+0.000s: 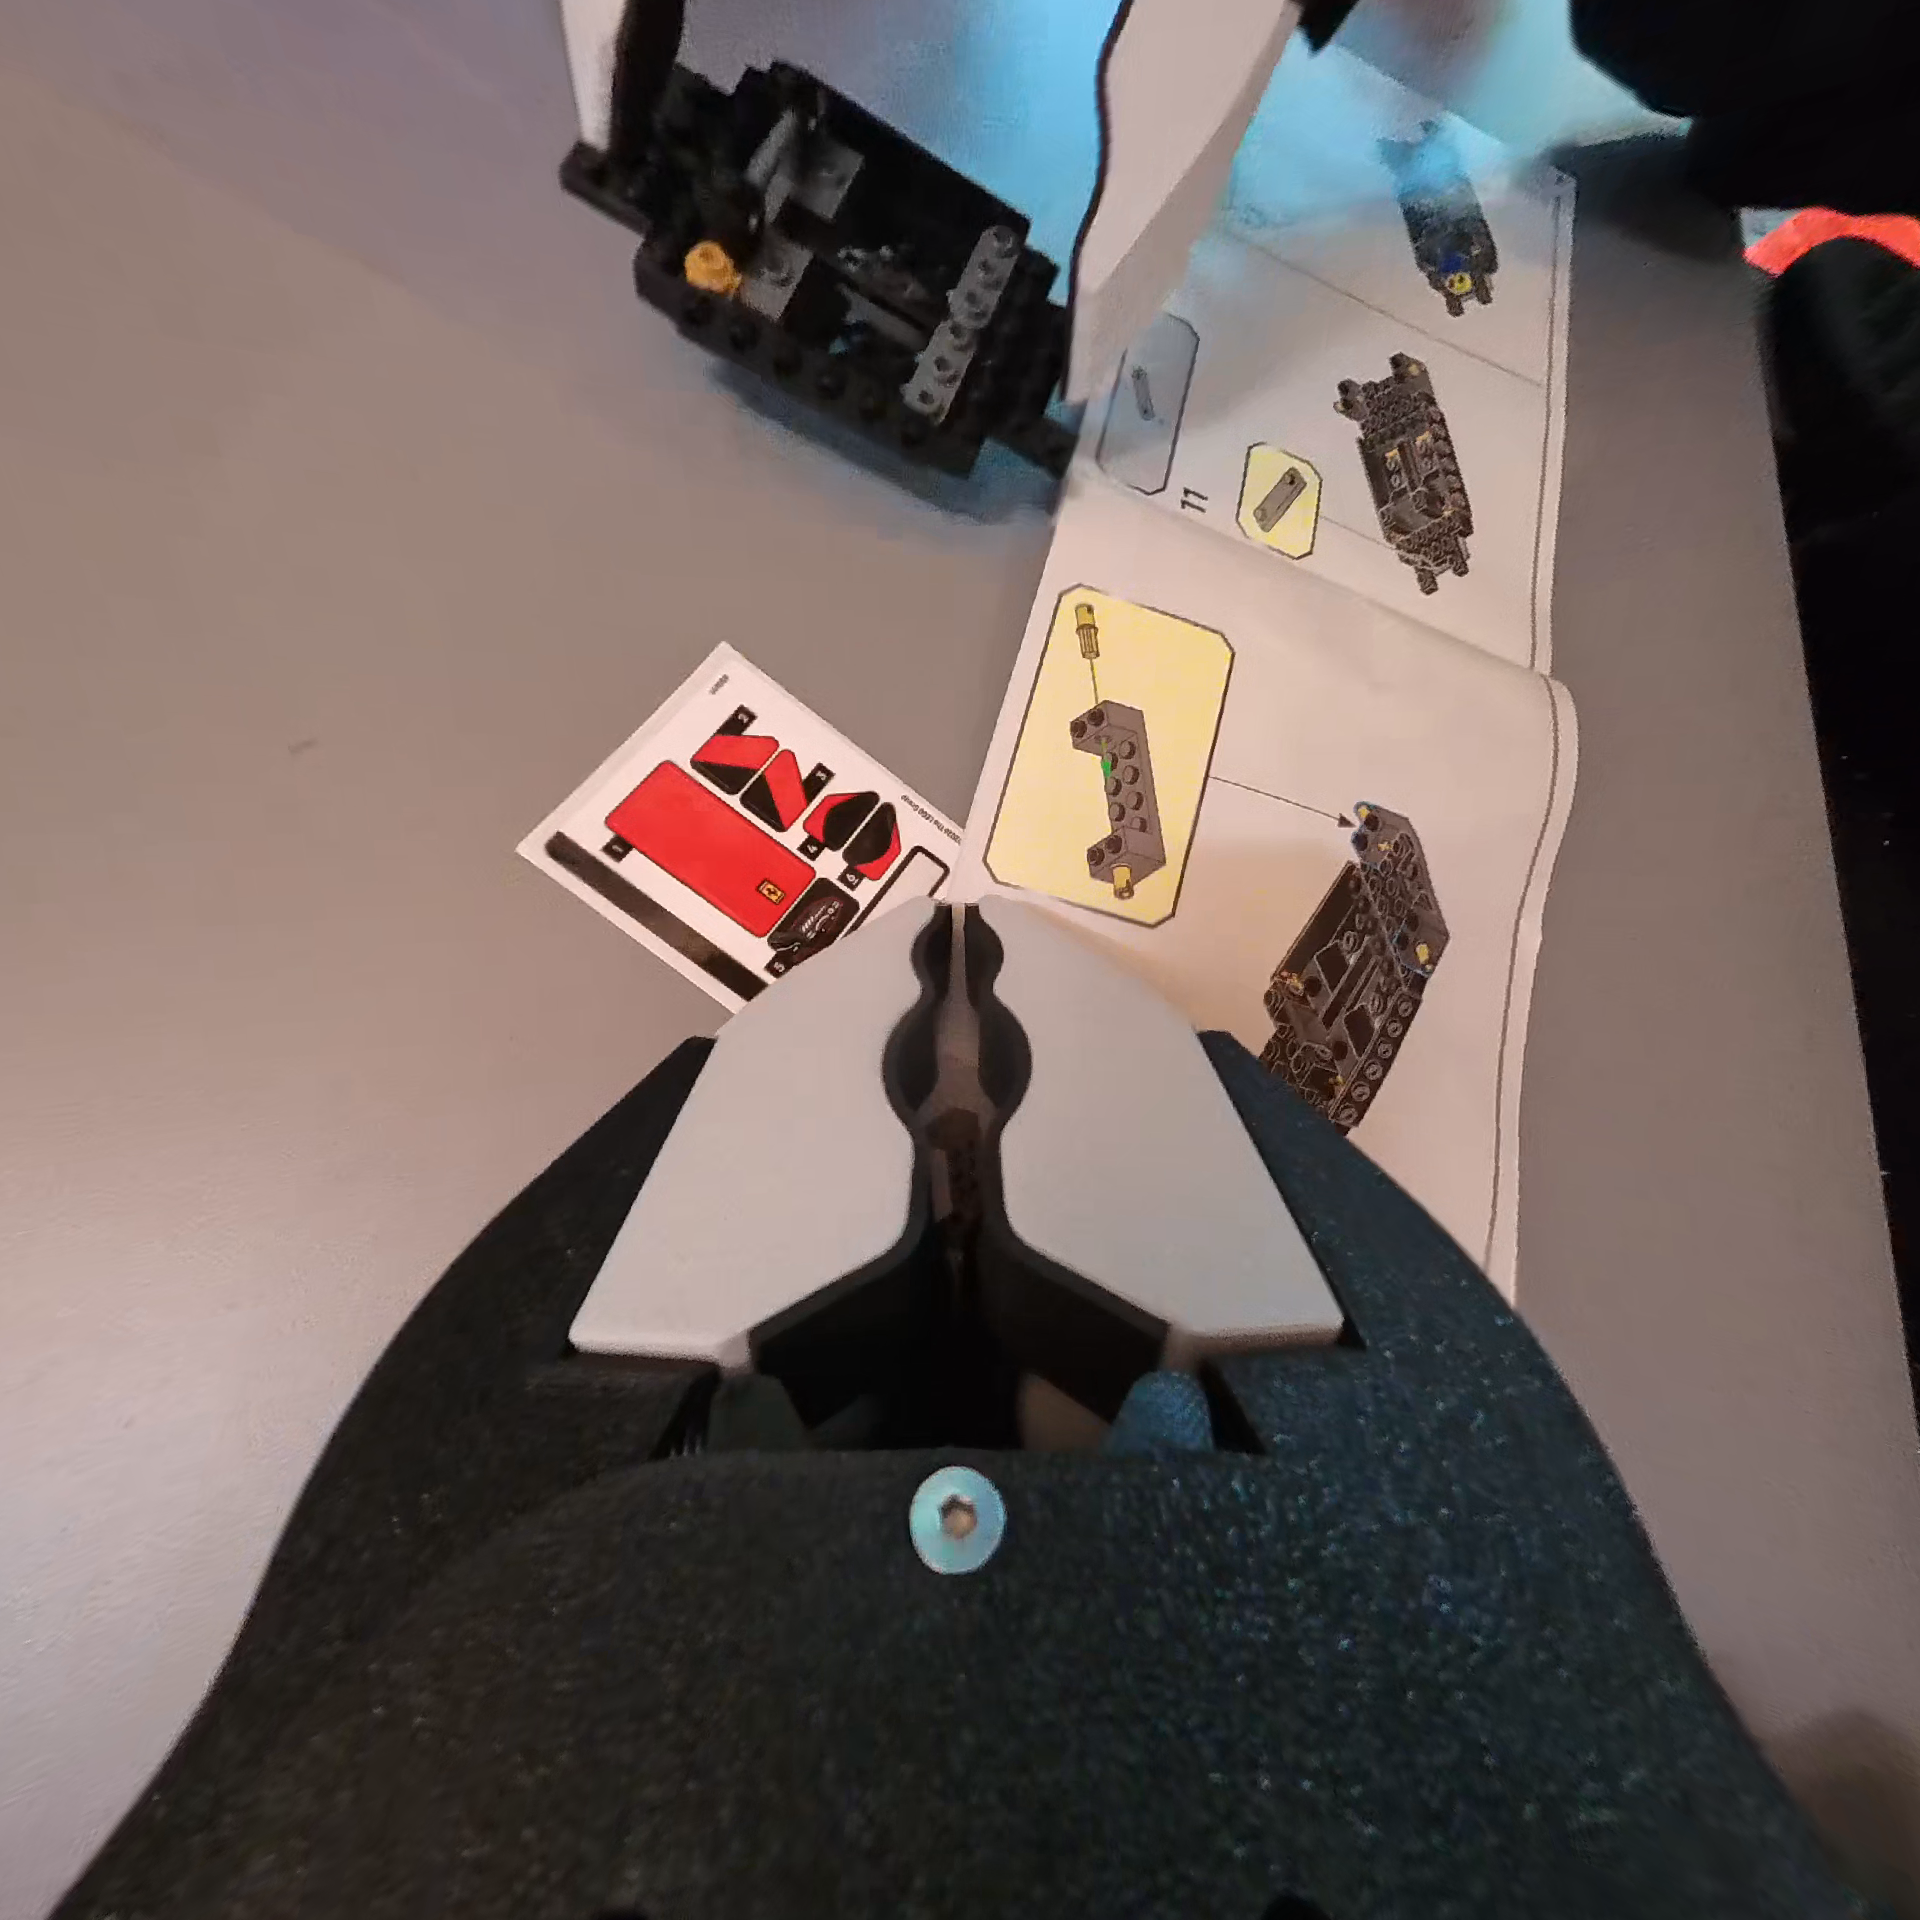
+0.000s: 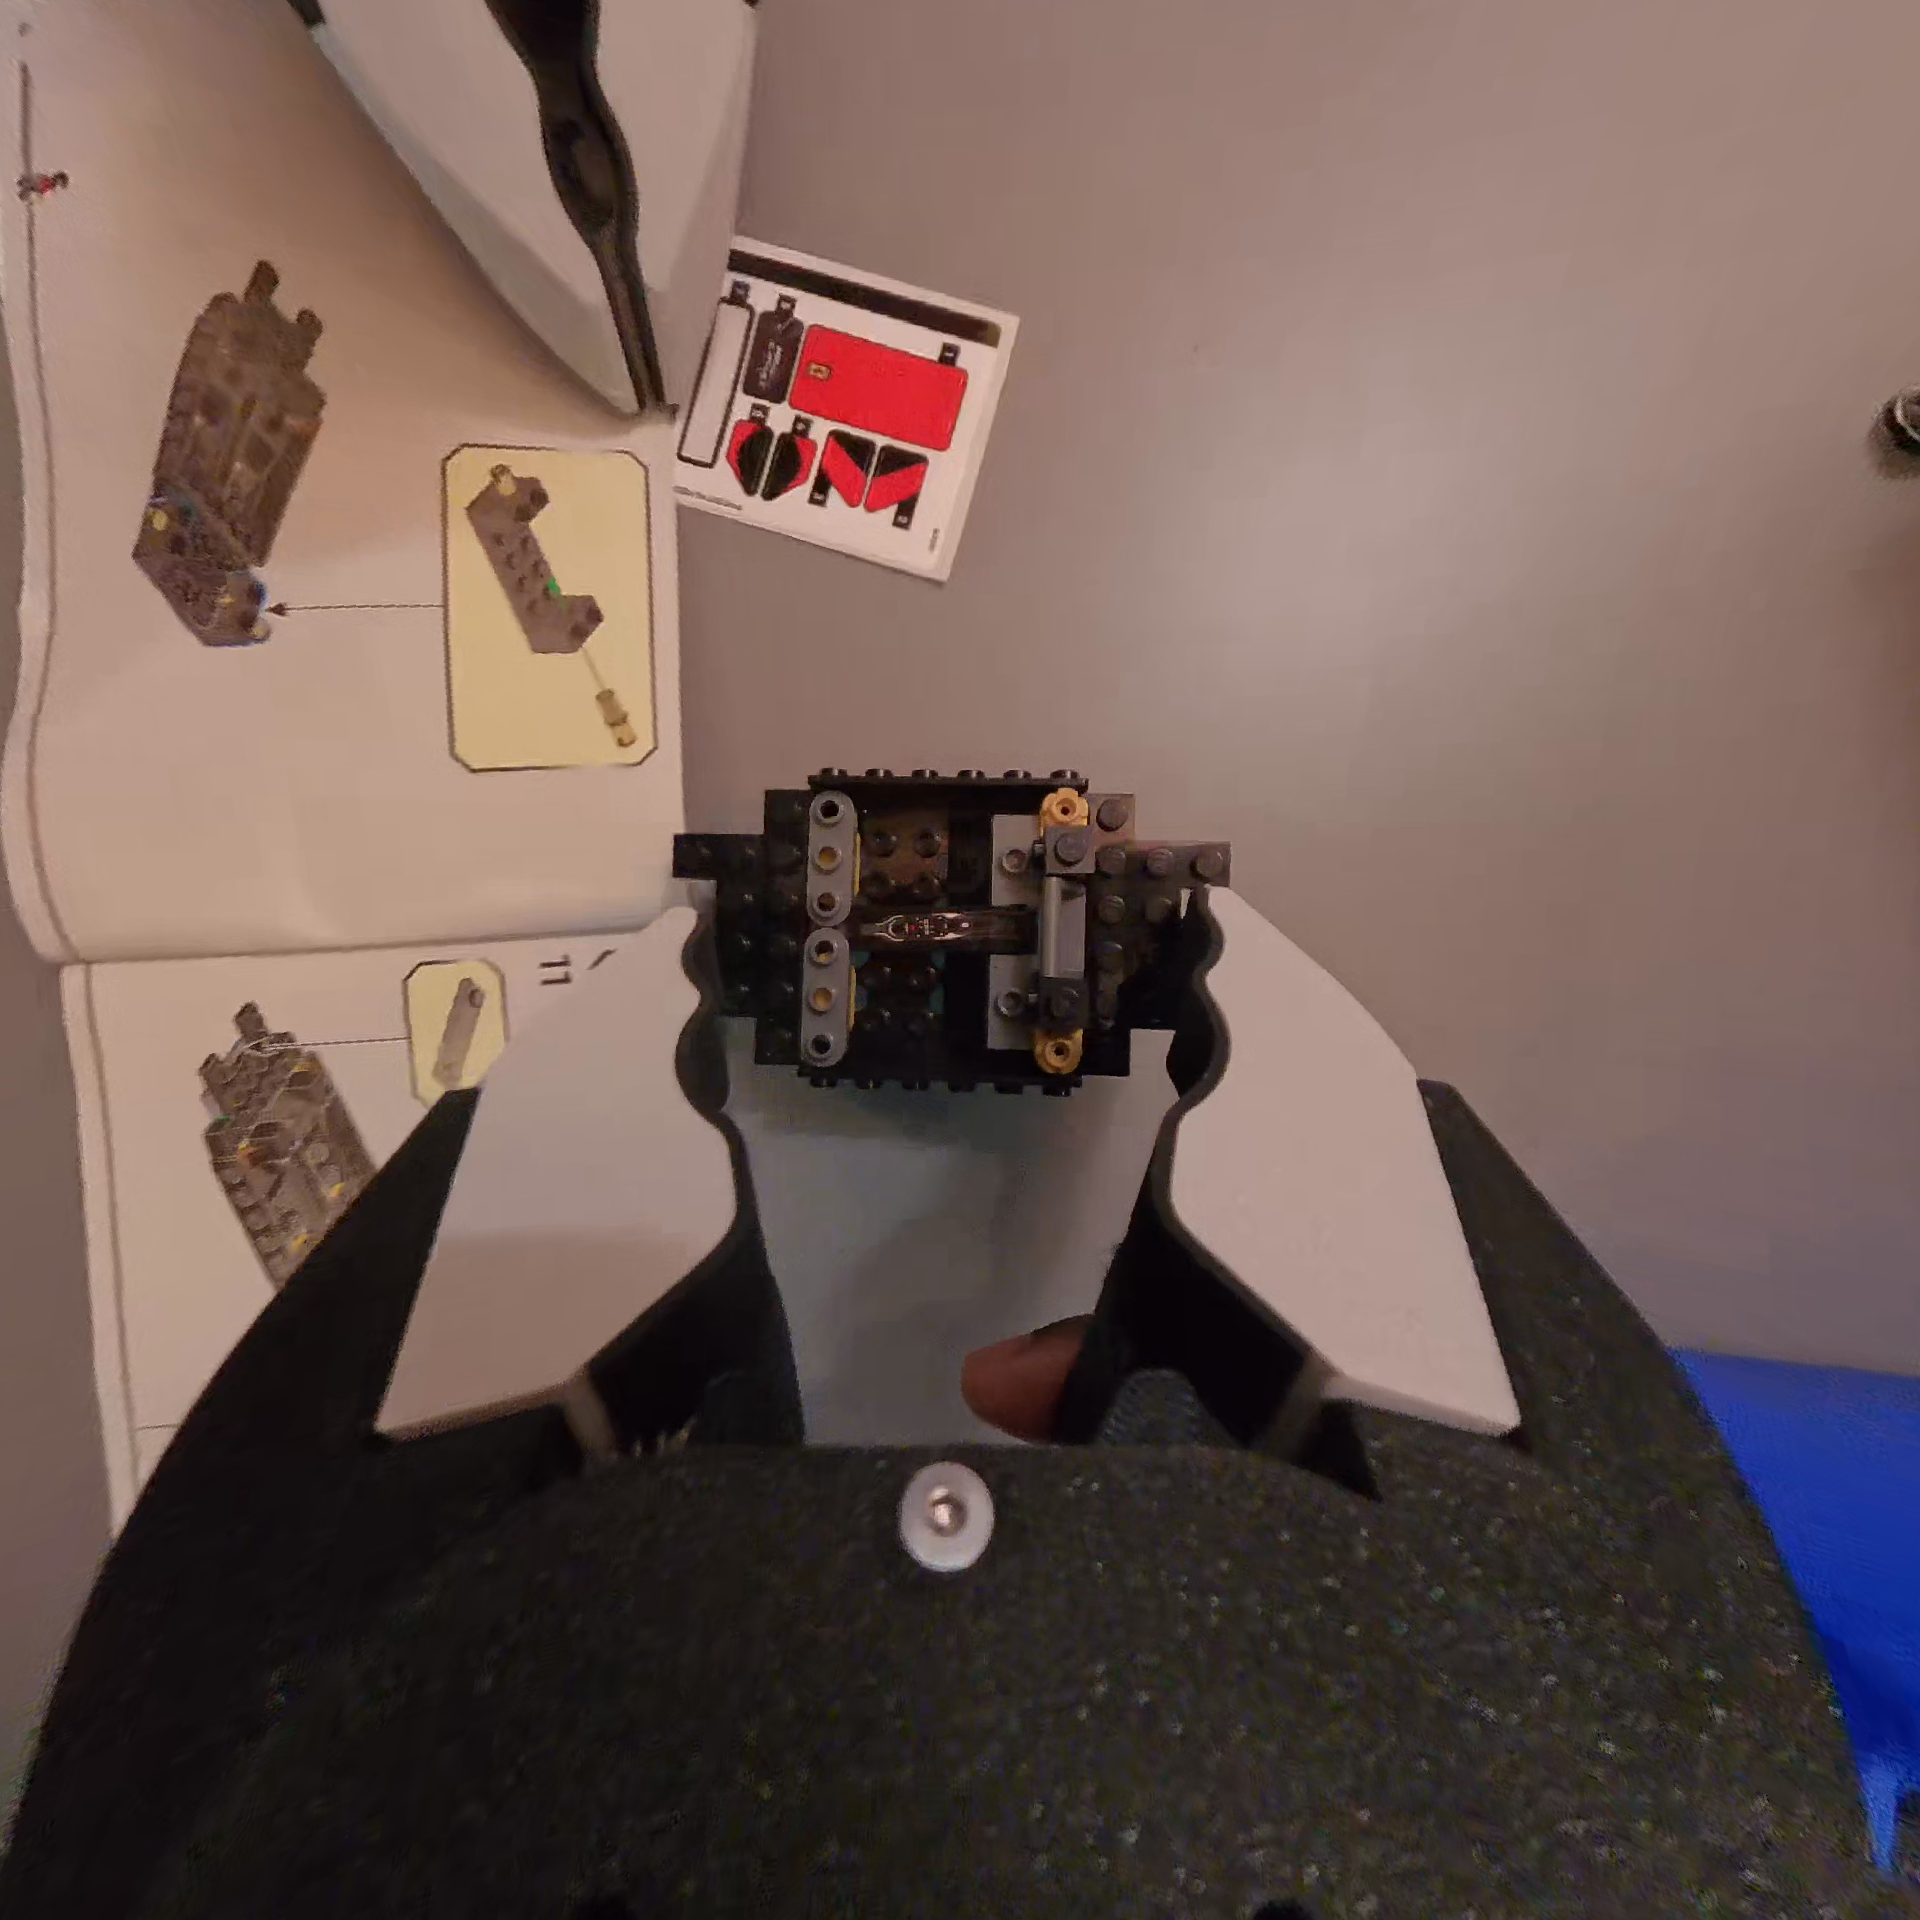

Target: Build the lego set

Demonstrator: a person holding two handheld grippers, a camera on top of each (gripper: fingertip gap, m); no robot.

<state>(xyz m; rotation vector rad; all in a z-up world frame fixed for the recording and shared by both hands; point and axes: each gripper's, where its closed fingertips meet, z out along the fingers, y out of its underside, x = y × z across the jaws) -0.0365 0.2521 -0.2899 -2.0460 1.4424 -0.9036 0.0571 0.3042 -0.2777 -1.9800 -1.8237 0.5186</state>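
Black and grey bricks make up a partly built chassis (image 2: 935,935), held by its two ends between the fingers of the right gripper (image 2: 951,997) — the jaws are wide apart yet pressed against the model, so it is judged clamped. On it two grey beams (image 2: 828,935), two yellow pins (image 2: 1062,808) and a dark grey plate (image 2: 1143,860) are already fitted. The build is judged to be at an early stage: only the base is assembled, and the sticker sheet (image 2: 847,410) beyond the chassis looks unused, all its red and black decals still in place. The booklet (image 2: 312,831) lies open just left of the chassis, with pictured steps for a grey beam and a pinned bracket.

The left gripper (image 1: 961,914) is shown with its jaws together; something dark seems to be lodged deep in the slot between them, but whether it is a piece cannot be told. Its tip hovers near the sticker sheet (image 1: 727,831) and the edge of the booklet (image 1: 1351,727).

The studded top of the chassis is seen plainly only in the right wrist view. In the left wrist view the chassis (image 1: 831,291) is seen farther off, from the side and blurred, beside a white finger (image 1: 1164,208) of the other gripper — and more of the booklet's far page is shown there.
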